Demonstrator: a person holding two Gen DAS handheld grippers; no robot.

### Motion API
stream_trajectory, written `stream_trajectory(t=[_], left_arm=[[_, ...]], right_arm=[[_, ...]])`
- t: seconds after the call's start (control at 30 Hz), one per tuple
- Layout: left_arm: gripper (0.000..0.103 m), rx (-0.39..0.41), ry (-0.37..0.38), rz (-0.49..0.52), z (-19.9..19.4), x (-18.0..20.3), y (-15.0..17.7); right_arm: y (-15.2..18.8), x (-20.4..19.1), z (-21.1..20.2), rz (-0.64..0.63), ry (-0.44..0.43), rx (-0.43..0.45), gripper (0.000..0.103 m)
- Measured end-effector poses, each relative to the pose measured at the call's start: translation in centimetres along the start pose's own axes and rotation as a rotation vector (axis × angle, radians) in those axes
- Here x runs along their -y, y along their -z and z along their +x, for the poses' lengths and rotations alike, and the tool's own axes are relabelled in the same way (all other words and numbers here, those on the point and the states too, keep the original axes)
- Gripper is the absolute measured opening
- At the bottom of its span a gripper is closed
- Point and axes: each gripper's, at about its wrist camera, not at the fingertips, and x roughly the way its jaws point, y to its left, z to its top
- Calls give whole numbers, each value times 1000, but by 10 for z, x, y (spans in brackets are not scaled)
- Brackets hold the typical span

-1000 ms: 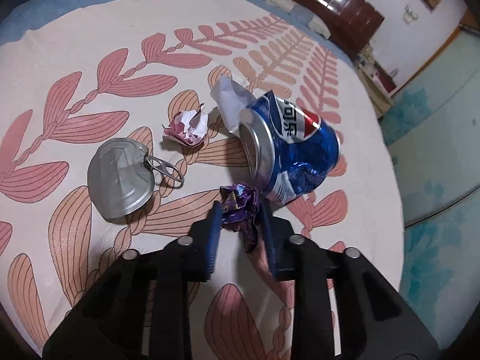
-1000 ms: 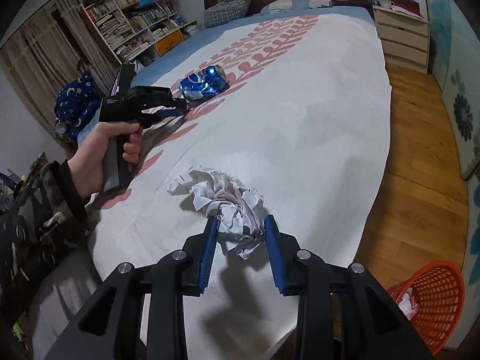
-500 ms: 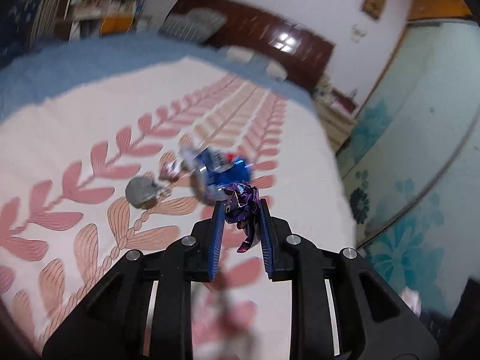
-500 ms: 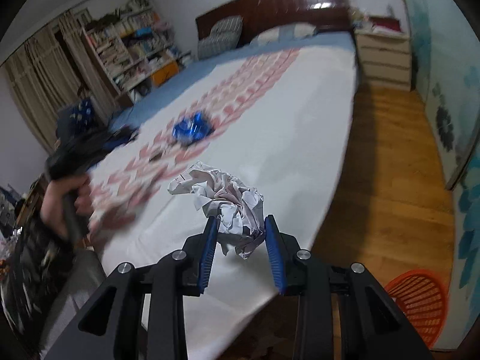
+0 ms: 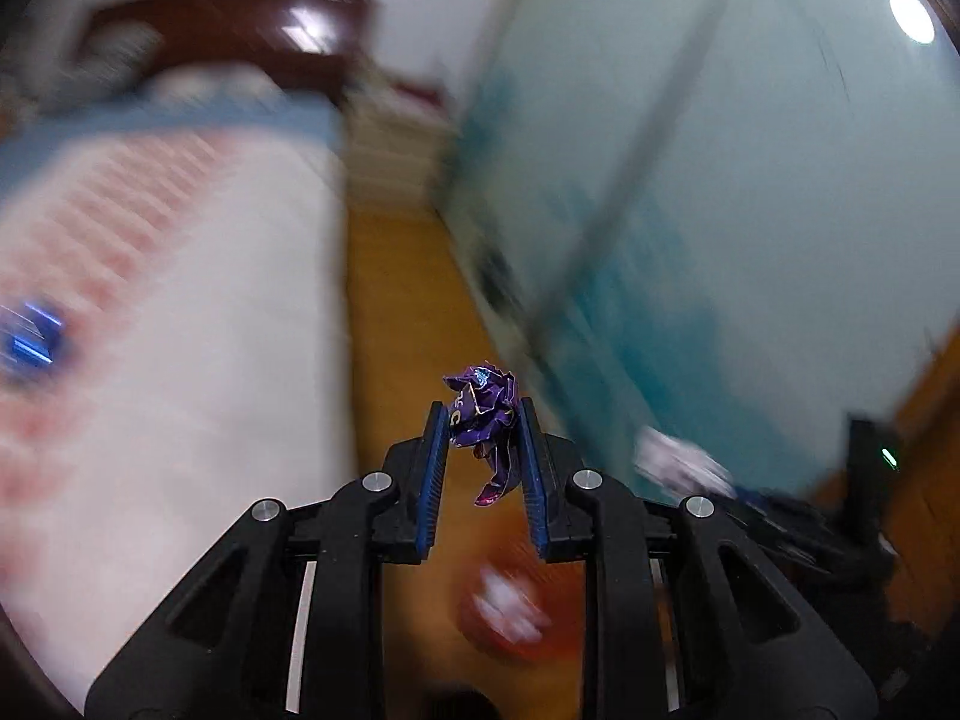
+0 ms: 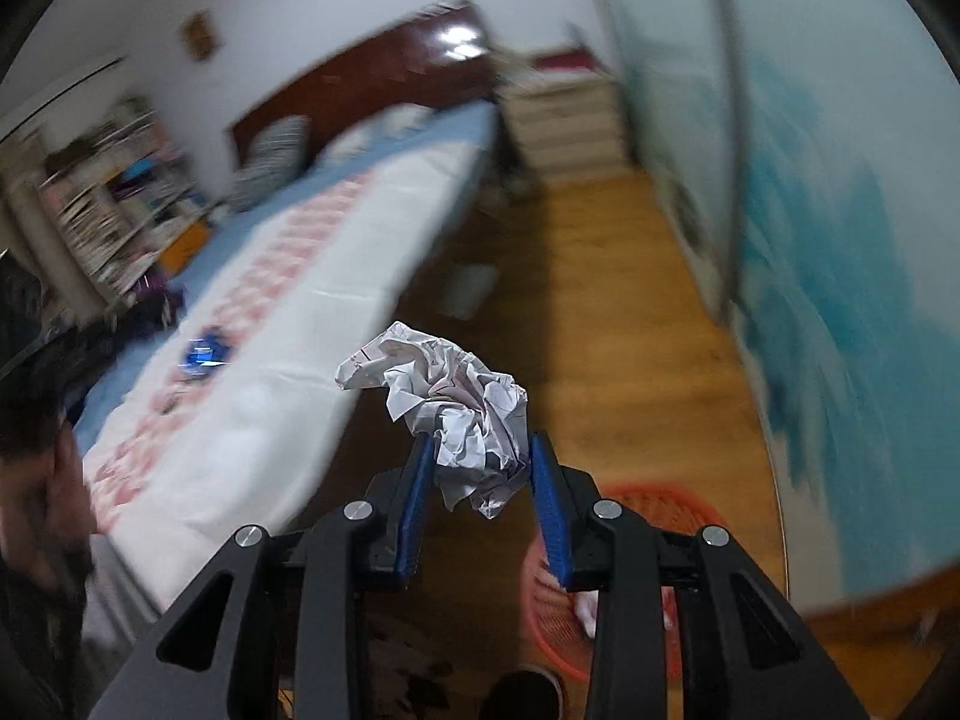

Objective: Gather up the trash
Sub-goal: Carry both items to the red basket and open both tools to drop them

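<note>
My left gripper [image 5: 479, 411] is shut on a crumpled purple wrapper [image 5: 483, 408] and holds it in the air above the wooden floor, beside the bed. My right gripper [image 6: 477, 444] is shut on a crumpled white paper ball [image 6: 456, 399], also off the bed and above the floor. An orange mesh trash basket [image 6: 540, 600] stands on the floor below the right gripper; it shows blurred below the left gripper too [image 5: 510, 606]. A crushed blue can [image 6: 204, 354] lies on the bed [image 6: 252, 420]; it is a blue blur in the left wrist view [image 5: 30, 342].
The bed [image 5: 180, 360] with its leaf-patterned cover lies to the left. A teal-painted wall [image 6: 840, 240] runs along the right. A white chest of drawers [image 6: 564, 126] stands at the far end. Bookshelves [image 6: 108, 198] stand behind the bed. The other gripper [image 5: 780, 516] shows at right.
Both grippers have swung right, off the bed and out over the floor, each still holding its trash. The basket has come under them. Both views are motion-blurred.
</note>
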Motion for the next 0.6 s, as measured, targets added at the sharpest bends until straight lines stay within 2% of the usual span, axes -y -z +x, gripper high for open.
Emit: stream_trajectory(t=[0.07,0.1,0.17,0.2,0.27,0.4,0.47,0.6], left_arm=[[22,-110,25,82,55,34,32],[22,-165,29,94,82,45,48],[22,-285,7,61,131,57,76],[22,-319,2,51,151,63,88],[22,-366,-11,78,187,76,111],[22,-456,-32,63,227,85,134],[22,-475,-46,50,234,90,140],[22,-494,-72,58,243,96,148]], right_arm=[[22,37,28,104,4,-41,33],[38,62,50,171,40,-104,33],[52,87,73,232,72,-188,33],[60,104,88,285,67,-248,33],[68,118,102,315,82,-282,33],[88,137,121,370,80,-363,33],[92,145,126,382,123,-379,33],[97,158,130,451,115,-367,34]])
